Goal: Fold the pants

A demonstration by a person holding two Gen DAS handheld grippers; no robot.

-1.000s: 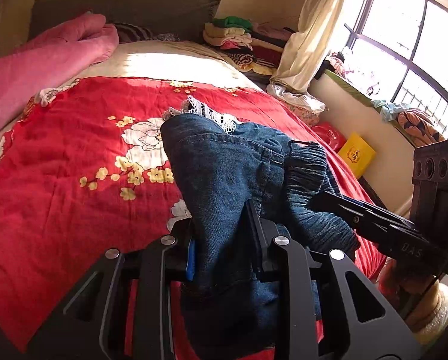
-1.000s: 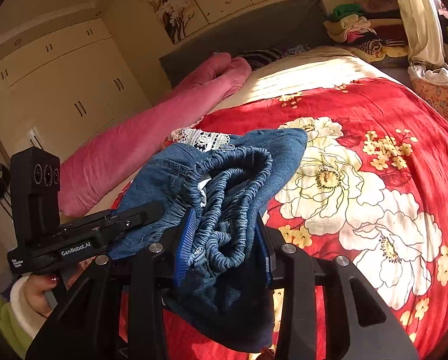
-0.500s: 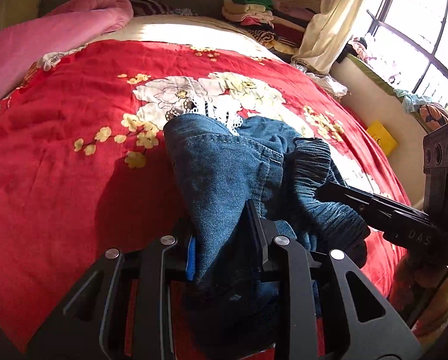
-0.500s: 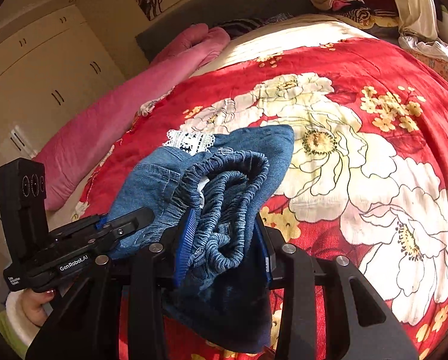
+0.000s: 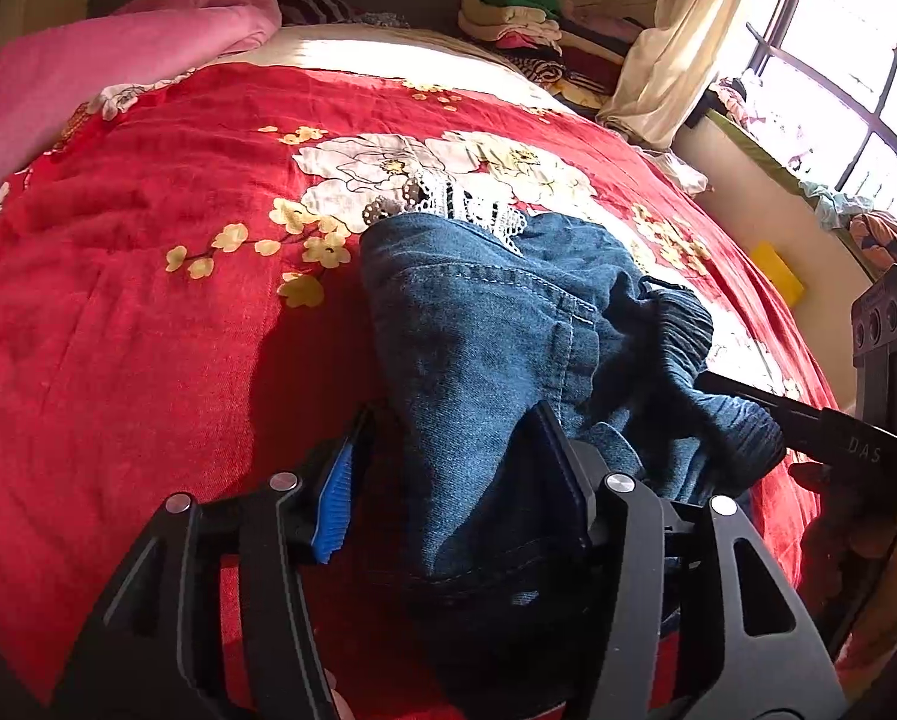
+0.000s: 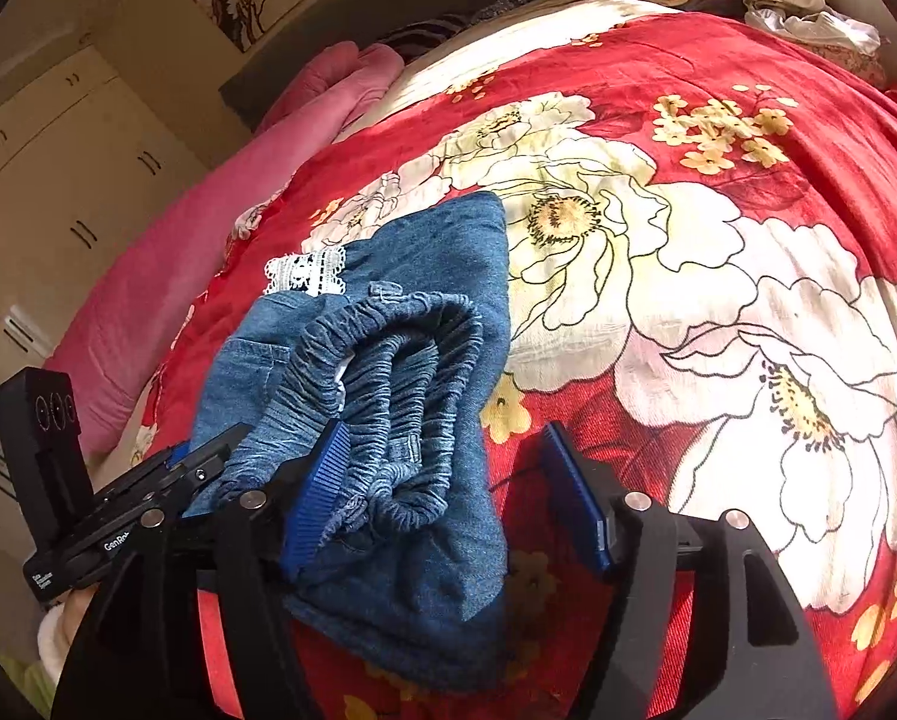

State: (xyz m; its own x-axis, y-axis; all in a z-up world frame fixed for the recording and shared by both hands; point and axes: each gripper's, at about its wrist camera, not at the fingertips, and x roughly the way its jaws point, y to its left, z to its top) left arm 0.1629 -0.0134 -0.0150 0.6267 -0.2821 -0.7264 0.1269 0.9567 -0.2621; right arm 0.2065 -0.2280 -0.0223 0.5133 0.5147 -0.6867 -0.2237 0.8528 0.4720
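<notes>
Both grippers have just let go of the folded pants (image 5: pixel 496 324). Half a second ago each pair of jaws was pressed onto the denim bundle; now the left gripper (image 5: pixel 448 468) shows its jaws spread, the blue-padded finger (image 5: pixel 333 495) standing clear of the cloth on one side while the fabric lies slack against the other. The right gripper (image 6: pixel 448 498) is likewise spread: the elastic waistband (image 6: pixel 400 372) rests against its left pad, and its right pad (image 6: pixel 574 504) stands apart over bare quilt.

The pants, a compact denim bundle with a strip of white lace trim (image 6: pixel 307 273) showing at the far edge, now lie on the red floral bedspread (image 5: pixel 148 300), near its front edge, between the two tools. The bed has drawn closer in both views over the last second, consistent with a lowering motion ended by release.

Judged from this, the fold is complete and the bundle set down; what remains is to draw both tools back without snagging the waistband or dragging the layers open.
</notes>
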